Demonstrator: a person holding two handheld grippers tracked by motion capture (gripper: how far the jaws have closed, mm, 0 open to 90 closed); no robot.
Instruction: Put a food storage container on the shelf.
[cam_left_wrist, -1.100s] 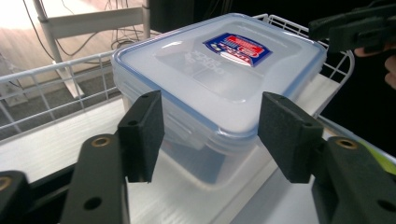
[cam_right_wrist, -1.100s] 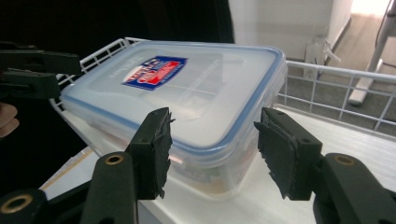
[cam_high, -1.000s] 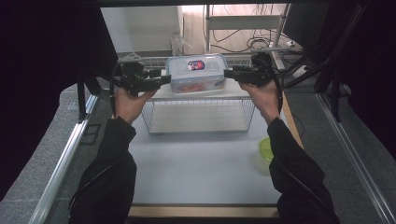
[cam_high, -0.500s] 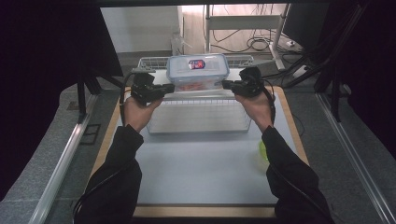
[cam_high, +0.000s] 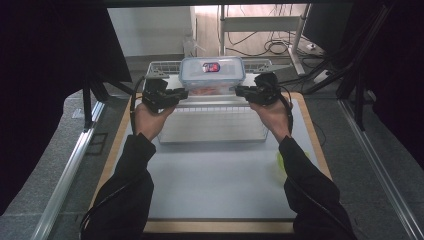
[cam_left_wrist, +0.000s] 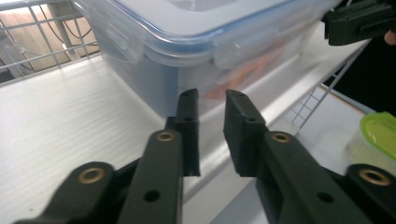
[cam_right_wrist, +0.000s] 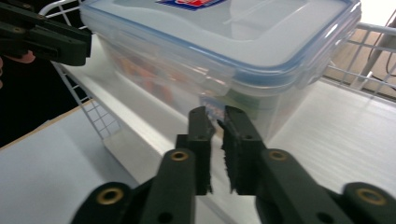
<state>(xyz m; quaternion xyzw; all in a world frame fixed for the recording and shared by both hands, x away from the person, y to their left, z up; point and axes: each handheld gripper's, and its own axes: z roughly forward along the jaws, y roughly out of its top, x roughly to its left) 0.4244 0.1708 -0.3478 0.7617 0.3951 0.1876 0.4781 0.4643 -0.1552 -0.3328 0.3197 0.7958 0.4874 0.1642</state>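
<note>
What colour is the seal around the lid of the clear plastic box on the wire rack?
Blue. The lid seal of the clear box shows best in the right gripper view.

Black long sleeves (cam_high: 127, 185) at lower frame; left tongs (cam_high: 176, 95) and right tongs (cam_high: 245, 91) matte black, brass-ringed pivots, black cables trailing.

A glossy clear plastic food container (cam_high: 212, 75) with a blue-sealed lid sits on a white wire-metal rack (cam_high: 215, 125) with a smooth matt shelf.
</note>
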